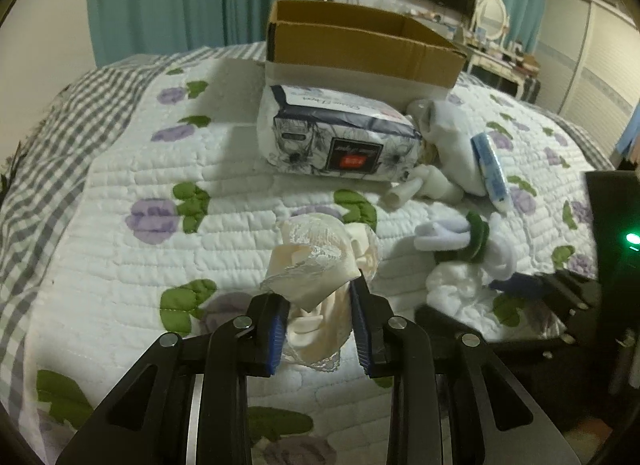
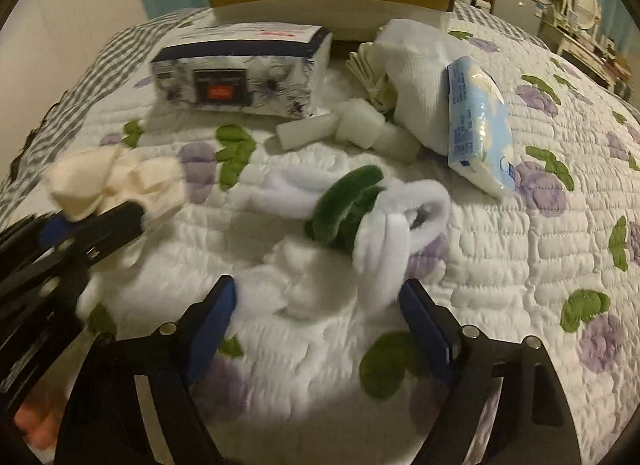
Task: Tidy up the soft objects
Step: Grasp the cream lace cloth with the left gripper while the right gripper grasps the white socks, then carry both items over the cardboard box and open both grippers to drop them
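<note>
Quilted bed [image 1: 120, 169]: left gripper [image 1: 318, 305] fingers pinching cream lace cloth [image 1: 316, 257]; right gripper [image 2: 320, 305] fingers wide, empty.

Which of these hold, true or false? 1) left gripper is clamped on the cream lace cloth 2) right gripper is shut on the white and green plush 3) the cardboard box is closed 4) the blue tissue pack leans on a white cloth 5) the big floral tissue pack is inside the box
1) True: the left gripper pinches the cream lace cloth.
2) False: the right gripper is open, with the plush ahead of it.
3) False: the cardboard box is open on top.
4) True: the blue tissue pack rests against the white cloth.
5) False: the floral tissue pack lies on the quilt before the box.
</note>
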A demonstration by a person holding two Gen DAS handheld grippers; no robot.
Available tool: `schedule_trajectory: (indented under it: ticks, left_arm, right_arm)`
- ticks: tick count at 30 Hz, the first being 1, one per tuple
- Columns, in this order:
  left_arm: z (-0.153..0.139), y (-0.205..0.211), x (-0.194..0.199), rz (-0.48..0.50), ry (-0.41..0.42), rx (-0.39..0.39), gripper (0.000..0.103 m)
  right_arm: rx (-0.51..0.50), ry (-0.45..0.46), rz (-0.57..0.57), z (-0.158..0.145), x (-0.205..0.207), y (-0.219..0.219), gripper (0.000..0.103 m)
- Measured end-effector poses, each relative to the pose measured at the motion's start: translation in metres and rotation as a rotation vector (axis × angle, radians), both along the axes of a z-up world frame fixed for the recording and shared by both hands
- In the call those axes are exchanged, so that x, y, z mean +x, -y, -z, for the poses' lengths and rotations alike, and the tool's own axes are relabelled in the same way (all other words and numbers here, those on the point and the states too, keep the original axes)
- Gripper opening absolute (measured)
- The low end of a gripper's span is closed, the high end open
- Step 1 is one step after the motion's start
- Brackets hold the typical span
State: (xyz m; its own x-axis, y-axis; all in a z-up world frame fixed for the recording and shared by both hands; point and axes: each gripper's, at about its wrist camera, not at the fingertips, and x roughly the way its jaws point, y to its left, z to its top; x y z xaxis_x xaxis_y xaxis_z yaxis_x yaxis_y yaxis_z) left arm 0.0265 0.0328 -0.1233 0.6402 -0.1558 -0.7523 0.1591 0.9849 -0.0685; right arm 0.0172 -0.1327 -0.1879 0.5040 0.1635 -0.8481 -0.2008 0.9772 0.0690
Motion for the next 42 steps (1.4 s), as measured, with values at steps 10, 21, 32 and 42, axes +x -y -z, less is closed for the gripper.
schedule_trajectory:
  ticks: [10,21,32,42]
  left_arm:
    - [-0.004,-0.003,-0.003,0.018,0.002,-0.041,0.028]
    - [-0.026,0.004,-0.023,0.035,0.071,-0.017,0.028]
    - [-0.095,0.012,-0.013,0.059,0.201,0.007,0.028]
    - [-0.169,0.027,0.047,0.105,0.355,0.026,0.028]
  right_arm:
    - [0.003,0.019,-0.021,-0.013,-0.015,0.003,0.042]
    - [0.055,0.109,-0.053,-0.066,-0.053,0.016,0.042]
    - [0.019,0.327,-0.059,-0.159,-0.016,0.04,0.042]
    - [-0.007,0.479,-0.087,-0.242,0.08,0.04,0.042]
